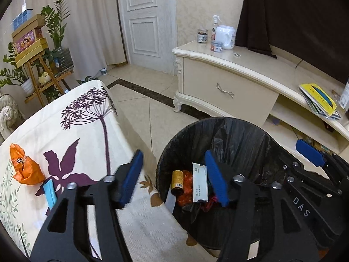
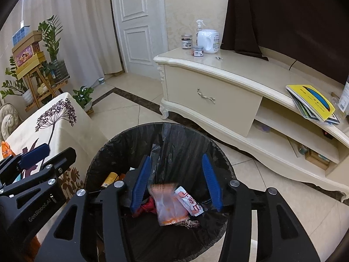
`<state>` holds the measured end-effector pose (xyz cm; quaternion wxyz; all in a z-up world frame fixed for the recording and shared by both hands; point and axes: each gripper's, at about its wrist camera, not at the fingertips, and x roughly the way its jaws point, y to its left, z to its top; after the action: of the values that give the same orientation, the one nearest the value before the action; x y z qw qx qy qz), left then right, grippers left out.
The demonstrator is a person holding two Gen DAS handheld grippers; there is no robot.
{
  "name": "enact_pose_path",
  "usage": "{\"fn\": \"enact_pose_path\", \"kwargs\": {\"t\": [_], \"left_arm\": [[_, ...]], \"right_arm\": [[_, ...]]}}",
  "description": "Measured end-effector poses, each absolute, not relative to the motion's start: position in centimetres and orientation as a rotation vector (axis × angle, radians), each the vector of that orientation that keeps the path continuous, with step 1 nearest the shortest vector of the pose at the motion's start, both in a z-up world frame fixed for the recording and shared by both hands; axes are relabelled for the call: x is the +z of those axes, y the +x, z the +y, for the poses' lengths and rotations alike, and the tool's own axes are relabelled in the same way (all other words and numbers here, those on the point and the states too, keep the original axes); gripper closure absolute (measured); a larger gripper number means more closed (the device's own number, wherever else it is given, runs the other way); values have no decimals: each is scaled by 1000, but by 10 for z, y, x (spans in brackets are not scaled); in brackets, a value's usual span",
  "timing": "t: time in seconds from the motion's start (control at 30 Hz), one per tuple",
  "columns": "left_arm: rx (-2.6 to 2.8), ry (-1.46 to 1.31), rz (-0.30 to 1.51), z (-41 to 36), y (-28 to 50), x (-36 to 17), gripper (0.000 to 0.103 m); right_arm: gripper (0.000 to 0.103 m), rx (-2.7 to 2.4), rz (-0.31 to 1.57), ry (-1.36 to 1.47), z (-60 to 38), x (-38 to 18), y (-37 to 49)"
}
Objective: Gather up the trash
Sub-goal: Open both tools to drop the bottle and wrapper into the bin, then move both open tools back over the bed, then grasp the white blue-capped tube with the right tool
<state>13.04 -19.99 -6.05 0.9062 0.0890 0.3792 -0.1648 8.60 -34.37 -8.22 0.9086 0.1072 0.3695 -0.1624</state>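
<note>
A black trash bin (image 1: 250,135) with a black liner stands on the floor beside the cloth-covered table (image 1: 87,126); it also shows in the right wrist view (image 2: 174,135). Inside lie a white wrapper (image 1: 199,182), a brown bottle (image 1: 177,182) and orange bits. My left gripper (image 1: 174,179) is open and empty, straddling the table edge and the bin rim. My right gripper (image 2: 177,182) is open above the bin; a clear orange-stained bag (image 2: 169,205), blurred, and a white-red wrapper (image 2: 189,203) lie between its fingers. An orange crumpled bag (image 1: 25,166) and a blue strip (image 1: 50,193) lie on the table.
A cream TV cabinet (image 1: 229,87) stands behind the bin with jars, a spray bottle (image 1: 215,29) and a yellow book (image 1: 318,99). A plant stand with boxes (image 1: 32,50) is at the far left. A white door (image 1: 146,19) is at the back.
</note>
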Motion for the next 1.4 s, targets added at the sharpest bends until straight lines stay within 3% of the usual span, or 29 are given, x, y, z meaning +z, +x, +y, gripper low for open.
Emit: {"fn": "enact_pose_path", "kwargs": {"t": [0.4,0.83,1.4], "left_arm": [[-308,144,775,-171,126,-46,28],[-197,88,772,-91,110,-31,26],[72,-2,841,56,95,-50,26]], "right_arm": [[49,-334,756,222,-336,-75,79],[47,-195,756,195,-274,-61,81],[47,98,787,63,-138,-58,110]]}}
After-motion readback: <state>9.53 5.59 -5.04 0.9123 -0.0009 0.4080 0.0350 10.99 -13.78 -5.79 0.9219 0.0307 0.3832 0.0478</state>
